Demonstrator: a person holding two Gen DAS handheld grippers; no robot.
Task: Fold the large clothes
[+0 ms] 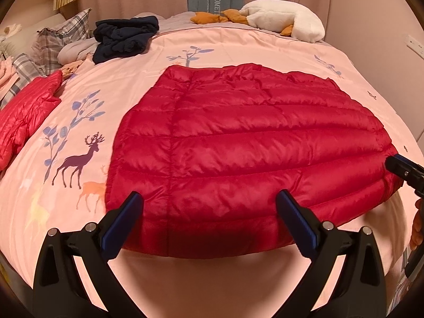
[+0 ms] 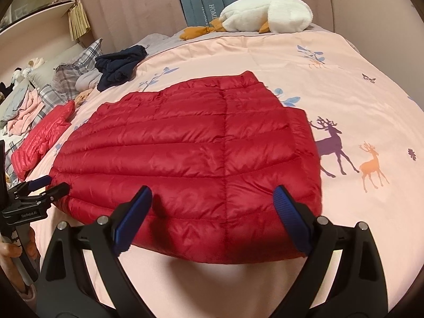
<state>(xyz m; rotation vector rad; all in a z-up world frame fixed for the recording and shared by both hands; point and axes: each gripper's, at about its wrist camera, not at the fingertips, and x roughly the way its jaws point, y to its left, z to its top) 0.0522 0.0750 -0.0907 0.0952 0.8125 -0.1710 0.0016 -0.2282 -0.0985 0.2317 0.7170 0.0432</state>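
In the left wrist view, the left hand-held gripper (image 1: 209, 204) has its two blue-padded fingers spread wide apart over the near hem of the red quilted jacket (image 1: 238, 137), with nothing between them. The jacket lies spread flat on the pink deer-print bedspread (image 1: 66, 122). A second red garment (image 1: 26, 114) lies at the left edge, a dark navy bundle (image 1: 124, 37) beyond it, and a white plush toy (image 1: 286, 18) at the far side. The right hand-held gripper (image 1: 405, 172) shows at the jacket's right edge; whether it is open or closed cannot be told here. In the right wrist view, the right hand-held gripper (image 2: 213, 201) is likewise wide open above the jacket's (image 2: 190, 148) near hem, and the left hand-held gripper (image 2: 50, 182) sits by the jacket's left corner.
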